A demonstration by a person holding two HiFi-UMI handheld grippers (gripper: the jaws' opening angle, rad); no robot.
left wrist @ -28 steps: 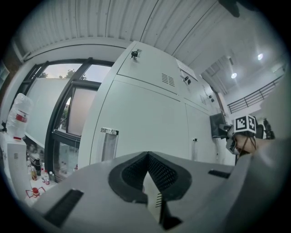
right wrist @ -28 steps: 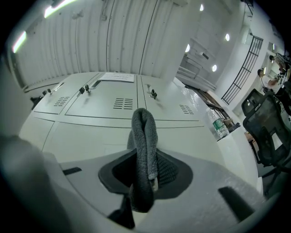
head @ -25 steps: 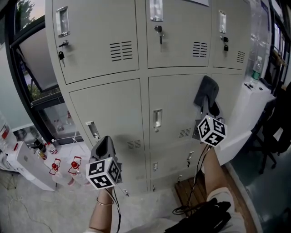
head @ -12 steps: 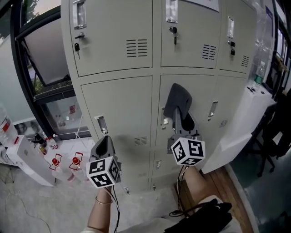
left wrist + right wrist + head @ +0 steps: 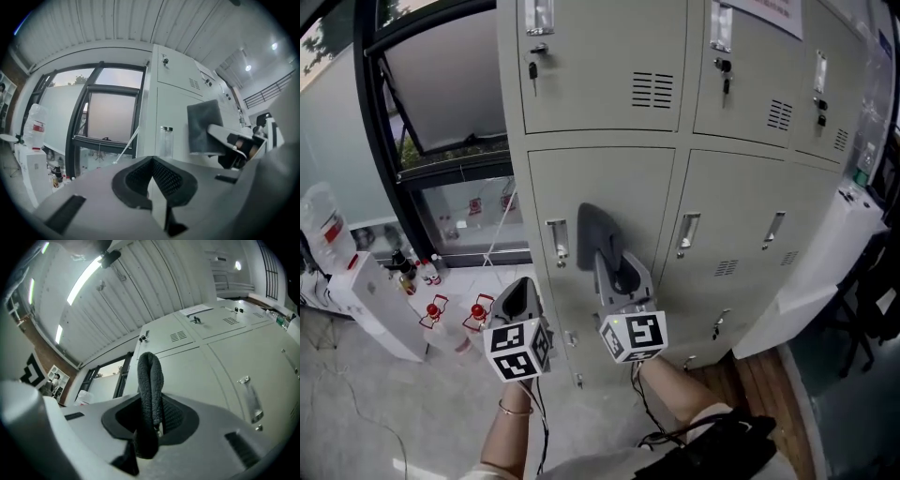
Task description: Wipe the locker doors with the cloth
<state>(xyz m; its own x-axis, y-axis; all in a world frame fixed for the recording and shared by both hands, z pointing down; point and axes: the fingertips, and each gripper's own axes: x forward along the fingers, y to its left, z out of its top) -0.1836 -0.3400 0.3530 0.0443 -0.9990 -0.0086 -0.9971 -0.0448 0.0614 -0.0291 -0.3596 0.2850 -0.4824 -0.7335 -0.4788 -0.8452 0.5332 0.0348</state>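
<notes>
On the door (image 5: pixel 619 183), in the head view, the cloth (image 5: pixel 593 230) lies flat, held by the right gripper (image 5: pixel 609 262). In the left gripper view, the left gripper (image 5: pixel 152 180) has its fingers together, empty. In the right gripper view, the fingers pinch the cloth; best to press evenly, with overlapping strokes.

Bare door panel (image 5: pixel 623 183) free for passage — left handle (image 5: pixel 558 242) and right handle (image 5: pixel 686 234) jutting out.
</notes>
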